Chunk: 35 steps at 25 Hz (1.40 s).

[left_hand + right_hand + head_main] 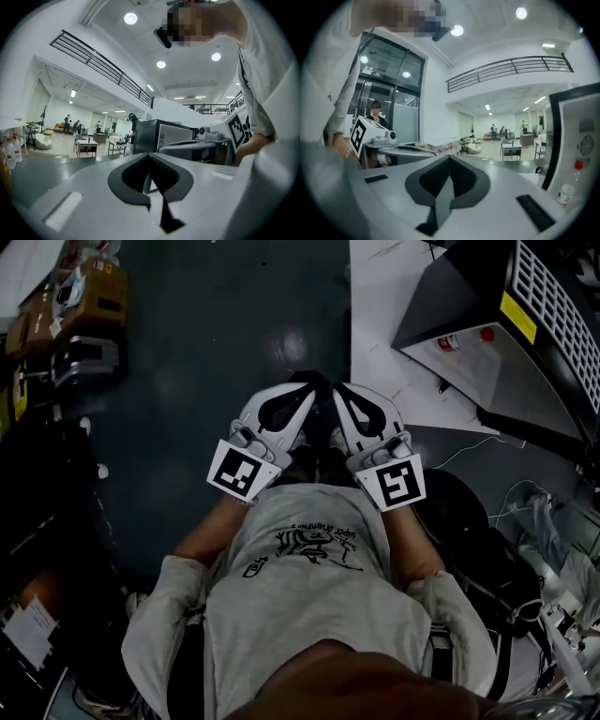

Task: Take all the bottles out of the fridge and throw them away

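Head view: I'd say this job has barely got going. The fridge [459, 287] is open at the upper right, and a red-capped bottle [457, 342] is still sitting inside it. The left tool [312, 382] and right tool [337, 390] are side by side up by the person's chest, well apart from the fridge, with nothing in either. I can't spot a bin.

Left gripper view: the left tool [150, 156] has its jaws pressed together and is empty. The dark box past its tips is probably the fridge, but no bottles show in it from here.

Right gripper view: the right tool [450, 159] is closed up and empty too. The fridge [572, 126] is off to its right, with the bottle [578, 168] inside, well apart from the tips.
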{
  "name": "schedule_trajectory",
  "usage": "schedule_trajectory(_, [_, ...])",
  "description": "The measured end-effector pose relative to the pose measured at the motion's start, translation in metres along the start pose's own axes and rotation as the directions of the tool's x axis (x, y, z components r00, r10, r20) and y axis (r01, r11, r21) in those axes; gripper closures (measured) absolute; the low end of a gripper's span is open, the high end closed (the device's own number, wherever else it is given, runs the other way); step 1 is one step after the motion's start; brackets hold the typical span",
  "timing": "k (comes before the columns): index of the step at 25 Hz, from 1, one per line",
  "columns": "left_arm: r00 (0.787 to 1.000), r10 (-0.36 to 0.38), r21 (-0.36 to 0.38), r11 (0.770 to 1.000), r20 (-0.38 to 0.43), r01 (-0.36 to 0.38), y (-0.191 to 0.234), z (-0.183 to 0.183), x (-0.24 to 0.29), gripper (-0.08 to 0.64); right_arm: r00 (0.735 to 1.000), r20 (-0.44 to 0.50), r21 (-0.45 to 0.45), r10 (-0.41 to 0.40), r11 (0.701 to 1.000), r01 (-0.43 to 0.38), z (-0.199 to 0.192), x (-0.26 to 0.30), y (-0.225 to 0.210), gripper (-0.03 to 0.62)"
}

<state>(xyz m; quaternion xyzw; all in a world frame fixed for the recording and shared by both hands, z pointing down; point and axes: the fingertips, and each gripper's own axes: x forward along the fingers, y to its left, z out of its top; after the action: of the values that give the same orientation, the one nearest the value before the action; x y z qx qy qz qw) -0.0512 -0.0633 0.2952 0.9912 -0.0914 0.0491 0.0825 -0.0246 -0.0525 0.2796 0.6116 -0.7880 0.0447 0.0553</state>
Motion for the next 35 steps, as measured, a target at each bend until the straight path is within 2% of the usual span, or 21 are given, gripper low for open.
schedule_trajectory(3, [1.0, -0.029, 0.001, 1.0, 0.006, 0.029, -0.012, 0.009, 0.006, 0.552, 0.999, 0.006, 0.003, -0.036, 0.999, 0.036, 0.009, -0.016, -0.008, 0.583])
schedule_trajectory(8, [0.996, -0.086, 0.043, 0.995, 0.035, 0.085, -0.033, 0.022, 0.023, 0.552, 0.994, -0.006, 0.025, -0.112, 0.993, 0.112, 0.016, -0.044, -0.023, 0.583])
schedule_trajectory(10, [0.994, -0.109, 0.032, 0.994, 0.025, 0.108, -0.046, 0.025, 0.03, 0.552, 0.99, -0.01, 0.036, -0.14, 0.989, 0.14, 0.016, -0.057, -0.029, 0.583])
schedule_trajectory(18, [0.978, -0.204, 0.071, 0.977, 0.044, 0.2, -0.094, 0.04, 0.065, 0.552, 0.969, -0.011, 0.033, -0.247, 0.968, 0.247, 0.022, -0.109, -0.064, 0.583])
schedule_trajectory(23, [0.966, -0.255, 0.062, 0.966, 0.039, 0.252, -0.128, 0.051, 0.087, 0.552, 0.95, -0.019, 0.031, -0.313, 0.949, 0.313, 0.026, -0.143, -0.087, 0.583])
schedule_trajectory(32, [0.956, -0.291, 0.081, 0.955, 0.041, 0.287, -0.174, 0.052, 0.125, 0.552, 0.915, -0.012, 0.039, -0.404, 0.914, 0.404, 0.025, -0.195, -0.122, 0.58])
schedule_trajectory(35, [0.956, -0.289, 0.075, 0.955, 0.042, 0.286, -0.183, 0.052, 0.137, 0.551, 0.912, 0.007, 0.058, -0.409, 0.911, 0.408, 0.022, -0.208, -0.132, 0.58])
